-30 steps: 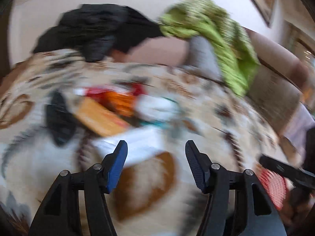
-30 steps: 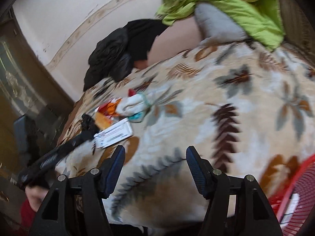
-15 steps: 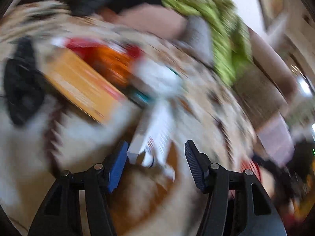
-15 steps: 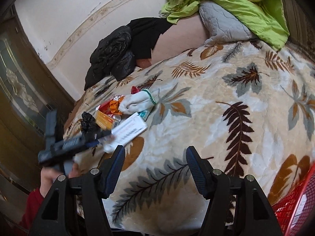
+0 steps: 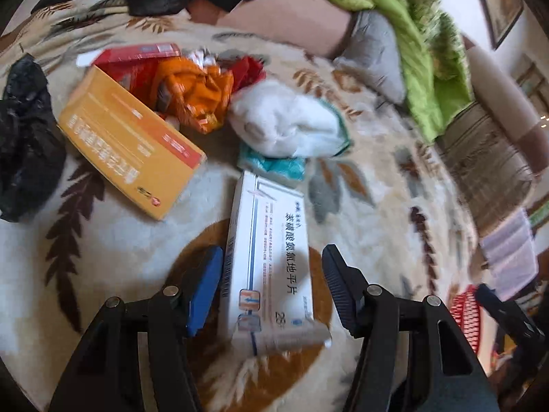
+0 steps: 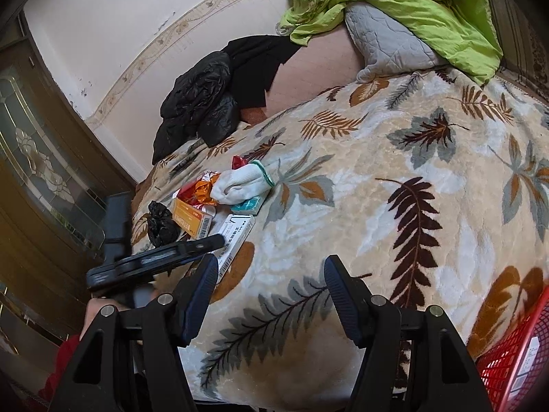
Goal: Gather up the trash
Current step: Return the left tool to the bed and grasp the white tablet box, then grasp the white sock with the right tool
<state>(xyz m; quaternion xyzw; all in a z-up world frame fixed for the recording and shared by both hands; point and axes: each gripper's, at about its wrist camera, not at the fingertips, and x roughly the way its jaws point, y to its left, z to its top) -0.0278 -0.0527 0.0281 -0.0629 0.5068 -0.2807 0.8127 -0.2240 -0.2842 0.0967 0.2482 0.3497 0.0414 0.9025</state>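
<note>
- The white medicine box (image 5: pixel 271 261) lies flat on the leaf-patterned blanket (image 5: pixel 377 213), lengthwise between the fingers of the left gripper (image 5: pixel 271 285), which stands spread wide; neither pad visibly presses the carton, though the blue left one sits just beside its edge.
- Risk: the carton is light and thin-walled, so in my judgement a hard squeeze could crush it. Its near end flap looks loose, so a grip there could slip off.
- Risk: the plush blanket gives underfoot; pushing down may bury the fingertips in the pile and drag the fabric.
- Writing: the lid carries a line of large blue Chinese characters ending in "地平片", with "28" near the lower end. A barcode runs along its side in the right wrist view.
- Just beyond lie a teal packet (image 5: pixel 274 166), a white glove (image 5: pixel 288 127), an orange carton (image 5: pixel 127 140) with print too blurred to read, a crumpled orange wrapper (image 5: pixel 195 92), a red box (image 5: pixel 137 58) and a black bag (image 5: pixel 24 137).
- The right gripper (image 6: pixel 271 292) hangs spread and empty, well apart from the pile, over the blanket.
- The red basket (image 6: pixel 514 353), the likely drop point, is at the bed's far edge, so a weak hold could drop the box en route.
</note>
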